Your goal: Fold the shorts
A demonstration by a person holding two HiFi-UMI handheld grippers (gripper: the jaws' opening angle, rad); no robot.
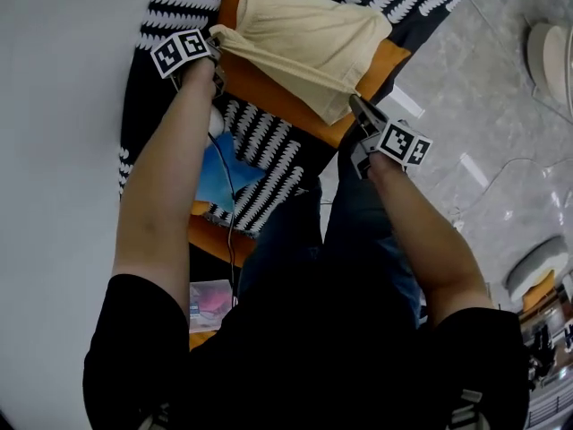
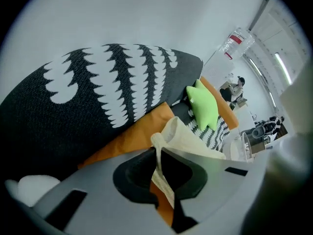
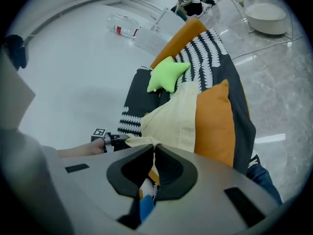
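Head view, steeply down: I see the cream shorts spread between my two tools over an orange cushion. That cushion lies on a black-and-white patterned cushion. The left hand-held gripper has one corner of the cloth at the upper left. The right hand-held gripper has the opposite corner at the lower right, so the fabric runs as a slanting sheet from one to the other. I cannot tell whether its middle touches the orange cushion or hangs just above it.

In the left gripper view the jaws are pressed together on a thin fold of the cream fabric, which bunches up just beyond the tips. In the right gripper view the jaws are likewise closed tight on an edge of the shorts, and the cloth stretches away from them toward the other tool and its marker cube.

A blue star-shaped pillow lies on the patterned cushion beside my left forearm. A green star-shaped pillow sits farther along the patterned cushion, beyond the shorts. A clear bottle lies on the white surface well apart from them. Grey marble floor shows to the right, and my legs in blue jeans are below the right tool.
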